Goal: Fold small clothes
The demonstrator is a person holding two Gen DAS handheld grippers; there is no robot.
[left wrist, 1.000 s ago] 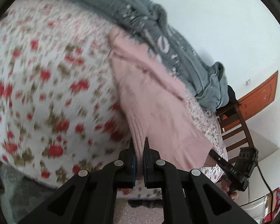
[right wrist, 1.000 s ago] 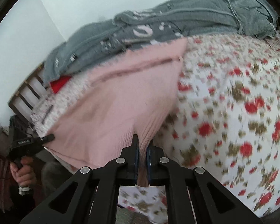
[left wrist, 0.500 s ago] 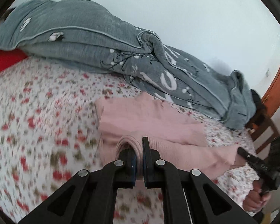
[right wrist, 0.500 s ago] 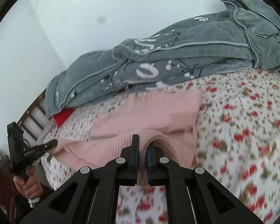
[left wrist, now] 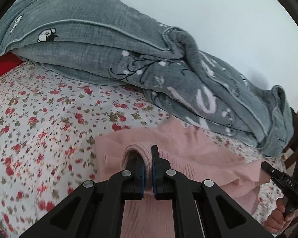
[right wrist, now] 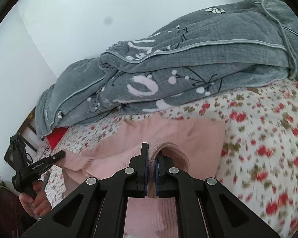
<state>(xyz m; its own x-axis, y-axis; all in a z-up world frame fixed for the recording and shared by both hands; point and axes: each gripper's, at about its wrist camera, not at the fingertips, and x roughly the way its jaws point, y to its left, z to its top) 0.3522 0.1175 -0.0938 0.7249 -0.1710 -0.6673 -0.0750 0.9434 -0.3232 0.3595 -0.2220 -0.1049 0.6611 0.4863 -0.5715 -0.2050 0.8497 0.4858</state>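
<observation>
You are holding both tools tilted down toward the floral bedsheet [left wrist: 39, 123], with the pink knit garment [left wrist: 198, 150] as the thing between them. Your left gripper [left wrist: 147, 158] is pinching a bunched ribbed edge of that garment, its jaws pressed together on the cloth; the fabric arches up just beyond the fingertips and hangs below them toward the camera. Your right gripper [right wrist: 152, 154] has the same kind of hold, jaws pressed together on another ribbed fold of the garment. Seen from the left wrist, your right hand [left wrist: 276, 220] grips its tool handle at the garment's far right corner; seen from the right wrist, your left hand [right wrist: 35, 198] does so at the garment's left corner. The garment's far part lies flat on the sheet, its far edge just short of the grey quilt [right wrist: 168, 69]. A red cloth [right wrist: 55, 138] shows under the quilt, left of the garment.
</observation>
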